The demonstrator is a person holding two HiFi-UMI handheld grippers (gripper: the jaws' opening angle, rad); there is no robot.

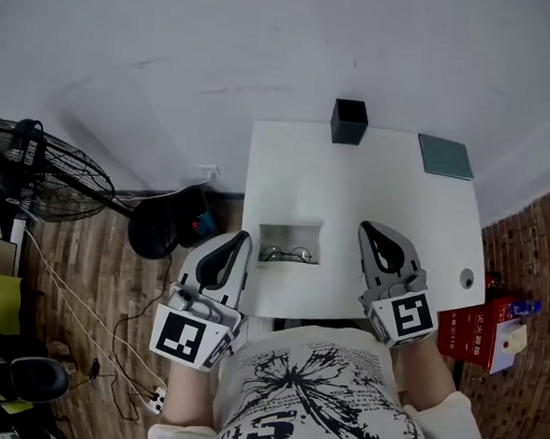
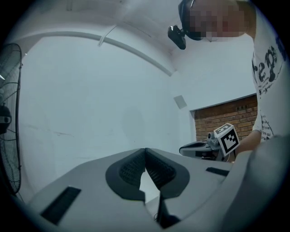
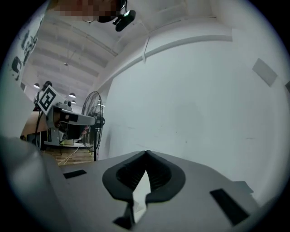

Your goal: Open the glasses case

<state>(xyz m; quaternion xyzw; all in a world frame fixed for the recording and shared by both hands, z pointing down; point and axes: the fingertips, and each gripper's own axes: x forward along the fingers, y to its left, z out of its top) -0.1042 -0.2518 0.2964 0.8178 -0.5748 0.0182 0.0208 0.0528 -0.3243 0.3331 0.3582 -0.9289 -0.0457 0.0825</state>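
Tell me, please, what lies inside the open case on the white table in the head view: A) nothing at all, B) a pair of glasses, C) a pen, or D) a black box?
B: the head view shows a pair of glasses lying in the open glasses case near the front edge of the table.

My left gripper [image 1: 245,236] and right gripper [image 1: 367,228] are grey with black pads [image 2: 131,170] and black-and-white marker squares. The table [image 1: 352,191] is white, the box [image 1: 348,121] black, the floor carton [image 1: 473,336] red.
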